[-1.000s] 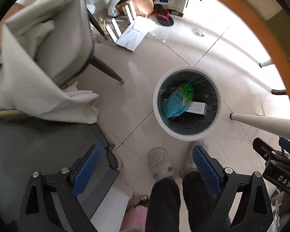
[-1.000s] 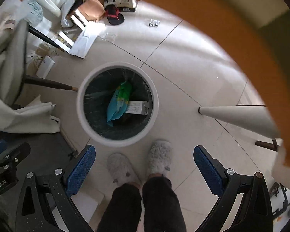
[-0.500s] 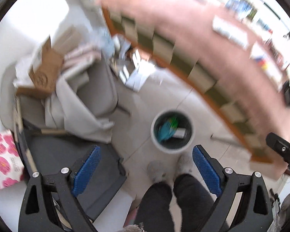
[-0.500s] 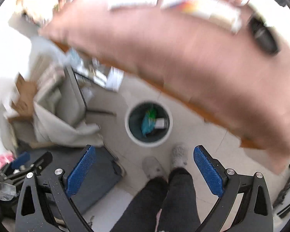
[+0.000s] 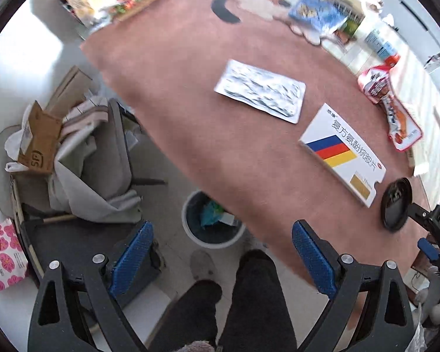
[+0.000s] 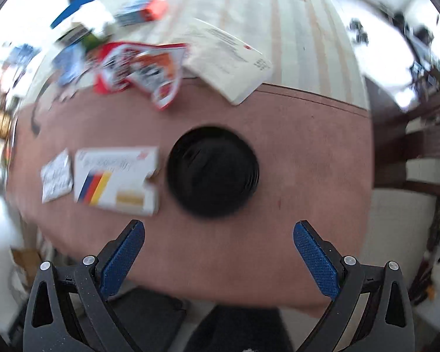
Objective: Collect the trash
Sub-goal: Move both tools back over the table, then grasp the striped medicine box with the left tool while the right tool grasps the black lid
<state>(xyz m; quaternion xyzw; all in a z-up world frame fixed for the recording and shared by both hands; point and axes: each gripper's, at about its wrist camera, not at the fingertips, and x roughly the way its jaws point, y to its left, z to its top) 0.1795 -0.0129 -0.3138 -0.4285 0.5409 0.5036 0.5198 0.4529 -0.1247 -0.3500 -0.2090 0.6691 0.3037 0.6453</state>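
Medicine box (image 5: 341, 154) flat on table (image 5: 190, 88), long axis toward black lid (image 5: 395, 206)

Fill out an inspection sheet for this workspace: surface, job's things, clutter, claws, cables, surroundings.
Surface: table with pink cloth, striped section farther back.
Job's things: foil blister sheet, medicine box, red snack wrapper, black round lid on the table; trash bin on the floor, already holding a teal packet and a small box.
Clutter: blurred packages at the table's far edge.
Claws: left claw open, empty; right claw open, empty, above the lid.
Cables: nothing seen.
Surroundings: chair with grey cloth, cardboard box, tiled floor.
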